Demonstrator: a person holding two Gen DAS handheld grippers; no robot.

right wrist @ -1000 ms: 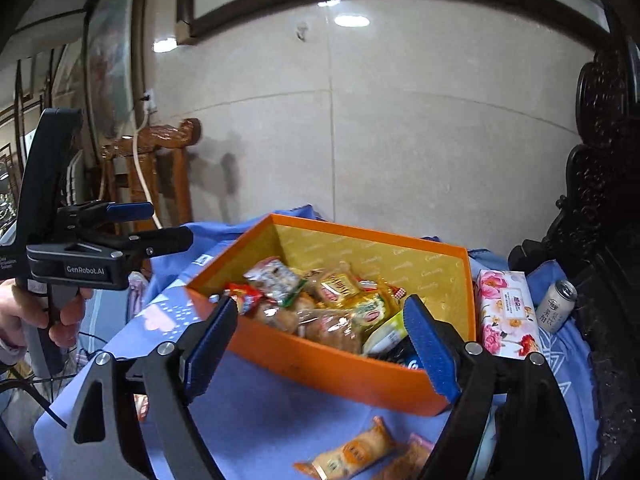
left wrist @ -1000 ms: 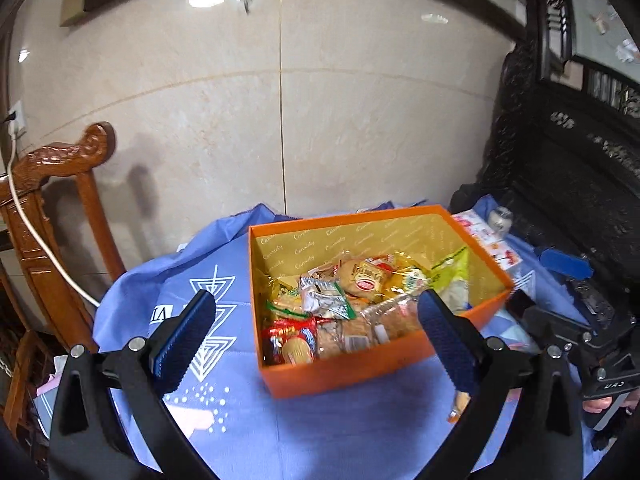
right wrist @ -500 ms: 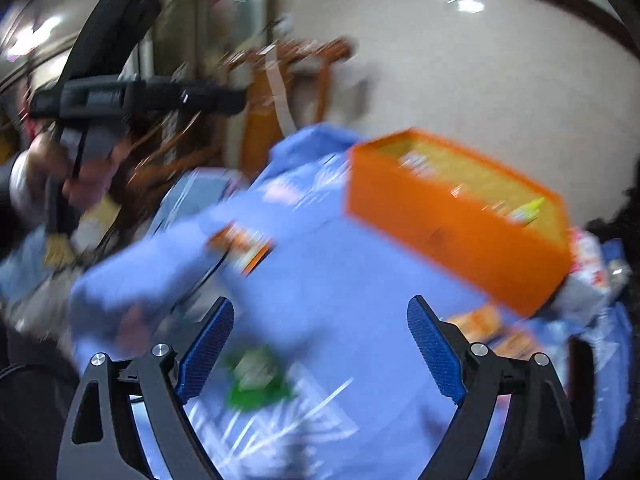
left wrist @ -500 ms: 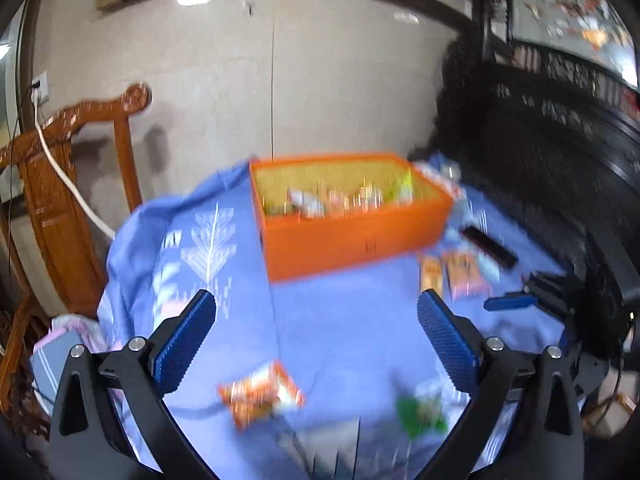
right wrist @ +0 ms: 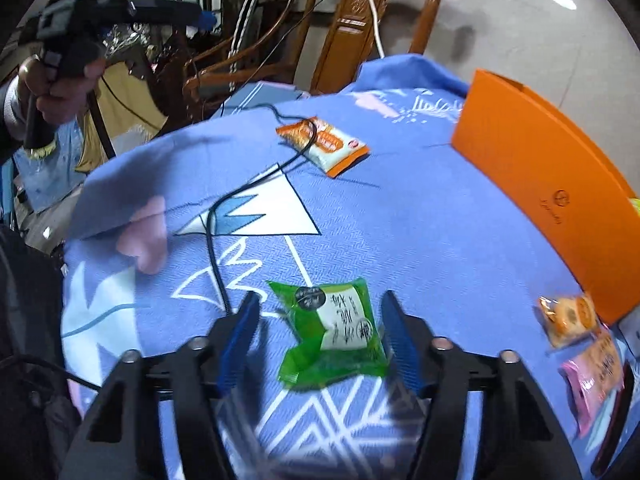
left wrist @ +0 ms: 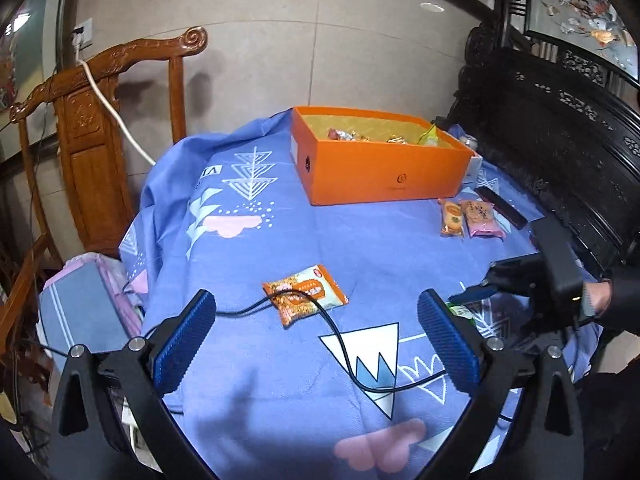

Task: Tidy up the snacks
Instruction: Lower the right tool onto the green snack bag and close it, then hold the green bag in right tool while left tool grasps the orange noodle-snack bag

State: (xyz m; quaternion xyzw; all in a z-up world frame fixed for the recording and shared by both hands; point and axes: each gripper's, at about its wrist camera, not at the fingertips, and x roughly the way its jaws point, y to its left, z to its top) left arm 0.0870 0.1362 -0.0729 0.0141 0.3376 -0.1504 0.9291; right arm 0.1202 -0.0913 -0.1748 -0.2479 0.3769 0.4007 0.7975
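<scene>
My right gripper [right wrist: 320,336], jaws spread: a green snack packet [right wrist: 334,334] lies flat on the blue-clothed table [right wrist: 420,240] between the fingers, touching neither that I can tell. My left gripper [left wrist: 316,340], jaws wide apart, holds nothing; an orange noodle packet [left wrist: 305,294] lies ahead under a black cable [left wrist: 340,340]. Orange box [left wrist: 384,176] of snacks at the far side; two small packets [left wrist: 470,218] near its right corner.
</scene>
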